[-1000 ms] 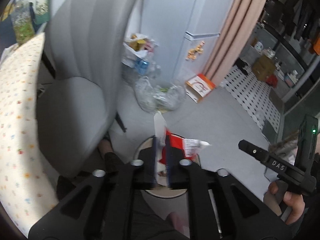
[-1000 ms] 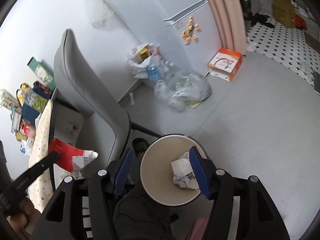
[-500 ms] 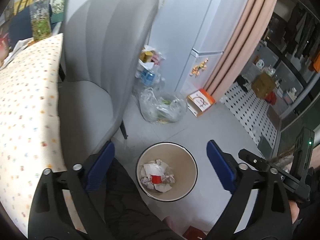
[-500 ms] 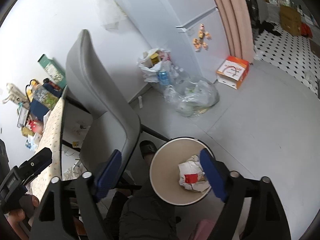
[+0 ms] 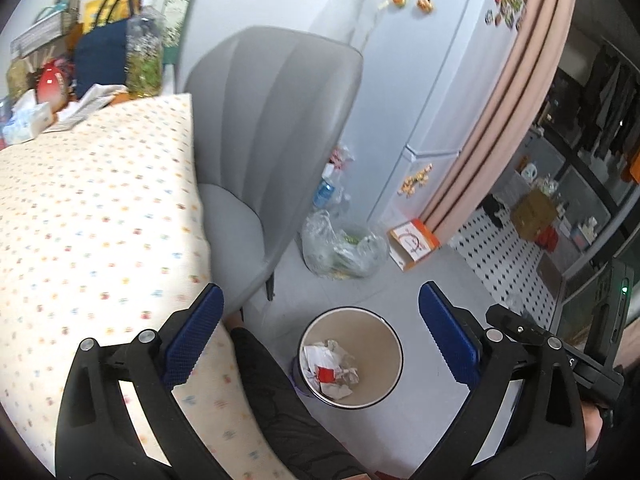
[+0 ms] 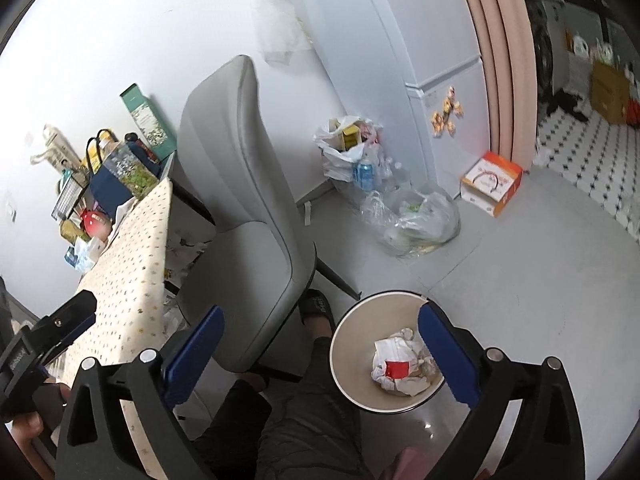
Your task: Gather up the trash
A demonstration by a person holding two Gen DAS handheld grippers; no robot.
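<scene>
Gaping wide, the left tongs hold nothing; their blue pads have just been spreading apart and the space between them is bare. Directly below that gap, slightly toward the right pad, stands a round bin on the grey floor. Crumpled white paper trash with a red scrap lies at the bottom of the bin, loose and free of both tongs.

The right tongs are likewise released, jaws just opened further, with nothing between the pads. In the right wrist view the same bin sits under the right pad, which covers part of its rim, and the trash rests inside, just left of that pad.

Under the left pad of the left tongs runs the edge of a worktop covered by a dotted cloth. A dark trouser leg of the person lies between the tongs, beside the bin. Beyond the tongs stands a grey upholstered chair. Further out, past the bin, a clear plastic bag slumps on the floor, with an orange-and-white box to its right near a pink curtain. At the far end of the worktop sit a navy bag and other clutter. Each view catches the other tongs at its edge, gripped by a hand.
</scene>
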